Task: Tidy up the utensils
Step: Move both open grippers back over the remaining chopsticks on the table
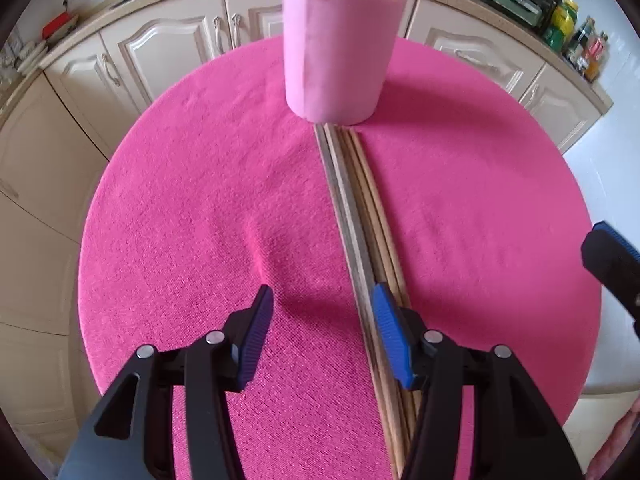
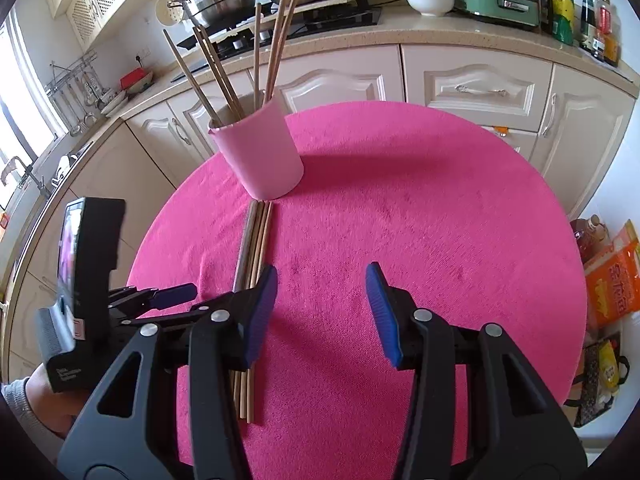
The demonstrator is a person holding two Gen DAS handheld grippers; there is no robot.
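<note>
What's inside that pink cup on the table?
The pink cup holds several wooden chopsticks standing up and leaning outward above its rim. Their lower ends and the cup's bottom are hidden by its wall.

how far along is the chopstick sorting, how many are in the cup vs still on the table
Partly done. Several wooden chopsticks already stand in the pale pink cylindrical cup; roughly six, though overlap makes the count uncertain. Nothing is in hand: the left tool and right tool are both open and empty. Left to do: a bundle of wooden chopsticks lies on the round pink tablecloth, one end against the cup's base.
</note>
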